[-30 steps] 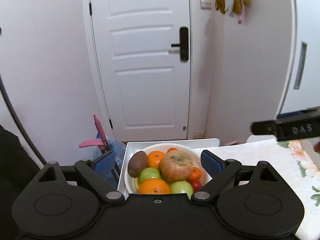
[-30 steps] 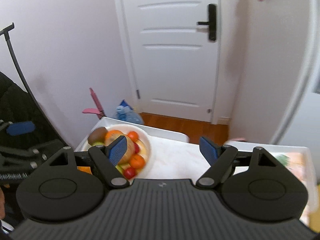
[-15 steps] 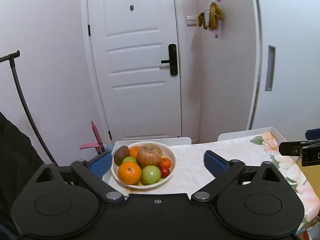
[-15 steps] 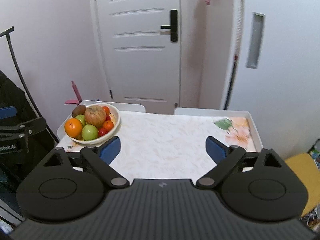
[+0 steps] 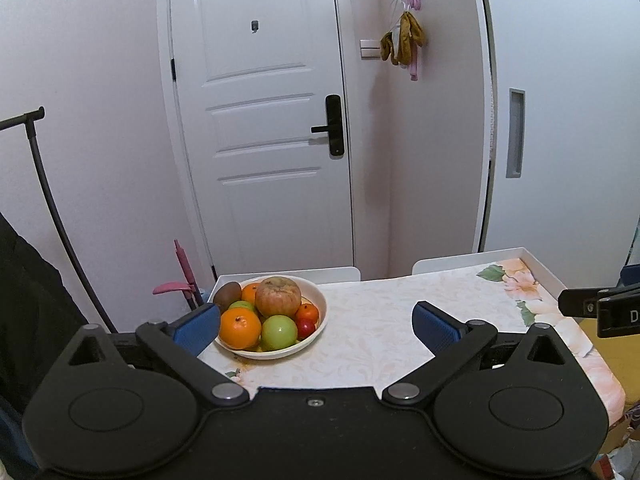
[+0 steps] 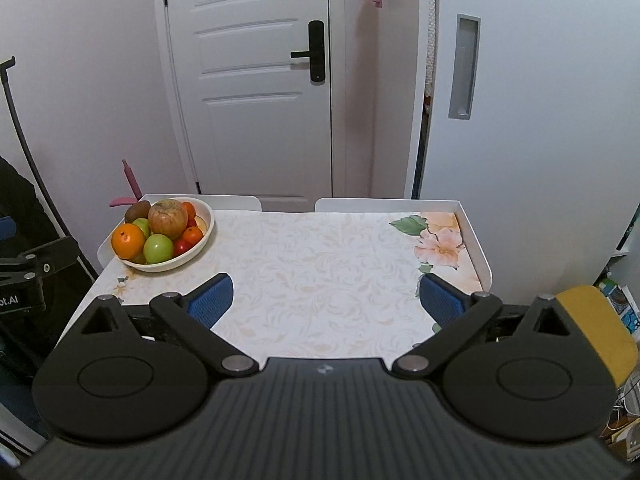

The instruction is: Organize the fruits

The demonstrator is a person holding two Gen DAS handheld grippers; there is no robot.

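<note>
On floral table (image 6: 320,264) | fruit bowl (image 6: 202,236) far-left | white door (image 6: 256,80) behind | both hand-held grippers wide, empty

cream bowl (image 6: 202,236) left of frame with orange, green, red and brown fruit, tabletop (image 6: 320,272) pale floral print, blue pads (image 6: 210,298).

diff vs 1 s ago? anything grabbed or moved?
Both grippers pulled back and up from the fruit bowl: it filled the left wrist view a second ago and now sits farther off on the table. The left gripper and right gripper were open and empty then and are now. Nothing was grabbed; the fruit arrangement looks unchanged.
</note>
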